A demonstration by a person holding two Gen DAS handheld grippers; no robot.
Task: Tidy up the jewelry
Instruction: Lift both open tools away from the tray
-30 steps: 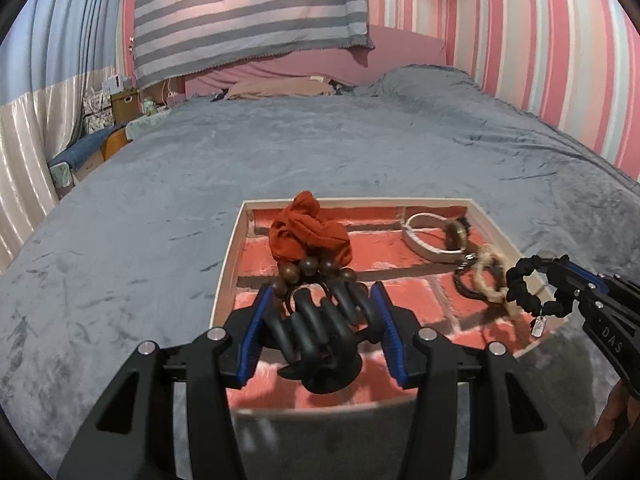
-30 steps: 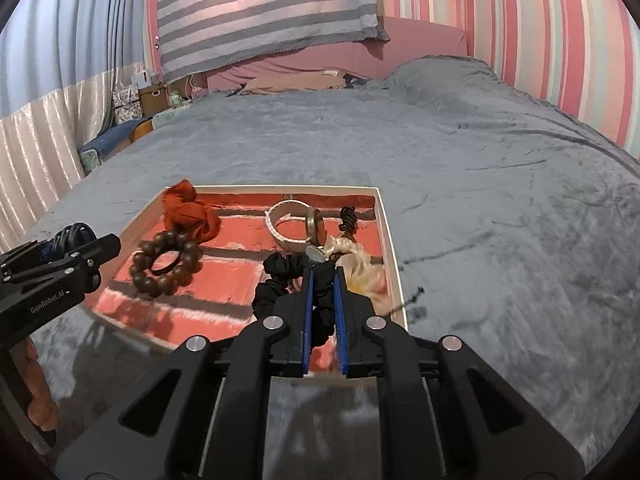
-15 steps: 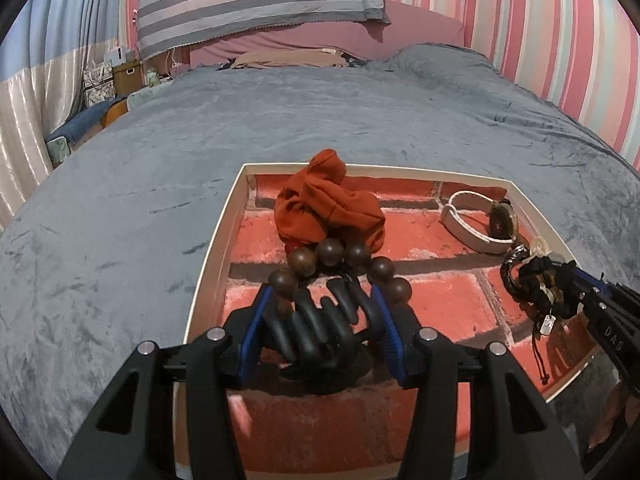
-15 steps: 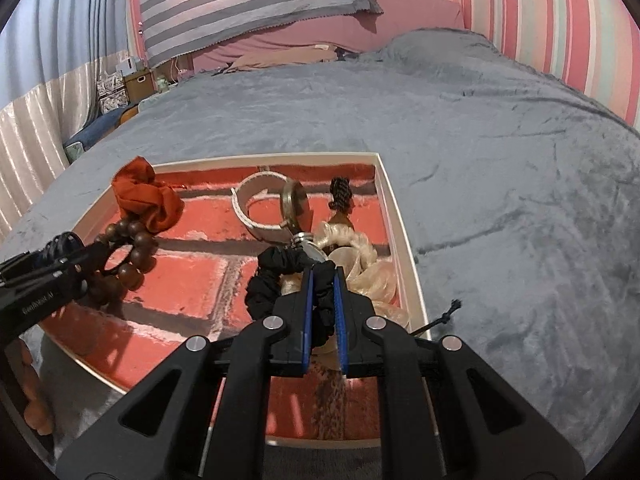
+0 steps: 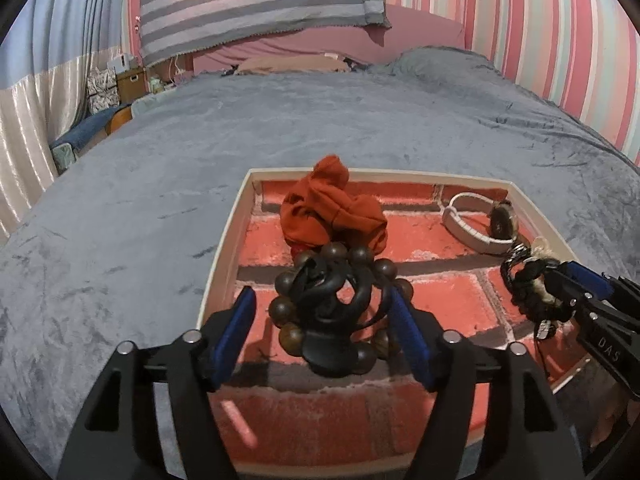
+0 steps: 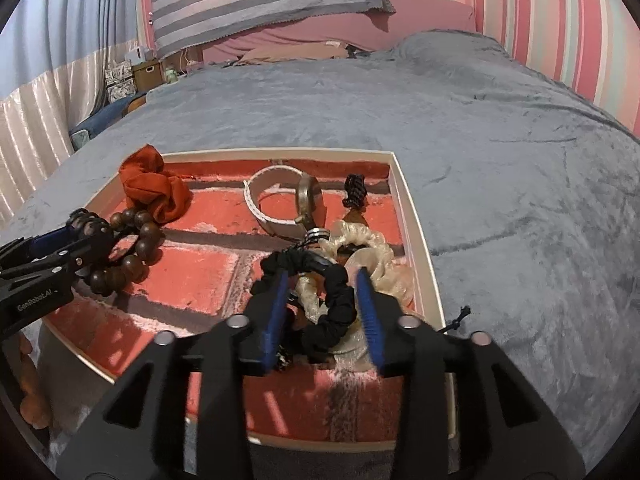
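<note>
A brick-patterned tray (image 5: 224, 248) (image 6: 412, 224) lies on the grey bed. My left gripper (image 5: 320, 308) is open; a black claw hair clip (image 5: 328, 312) lies between its fingers on a brown bead bracelet (image 5: 380, 268) (image 6: 136, 240). My right gripper (image 6: 322, 300) is open around a black scrunchie (image 6: 340, 300) lying on a cream scrunchie (image 6: 372, 252). An orange scrunchie (image 5: 332, 216) (image 6: 154, 188), a white-strap watch (image 5: 476, 228) (image 6: 280, 208) and a small black braided piece (image 6: 355, 190) also lie in the tray.
The grey blanket (image 5: 160, 184) spreads all around the tray. Pillows (image 5: 288, 64) lie at the headboard. A bedside clutter of boxes (image 5: 128, 80) stands at far left. Striped walls rise behind and to the right.
Both grippers have lowered into the tray and opened. The left let go of the black claw clip onto the bead bracelet. The right let go of the black scrunchie.
</note>
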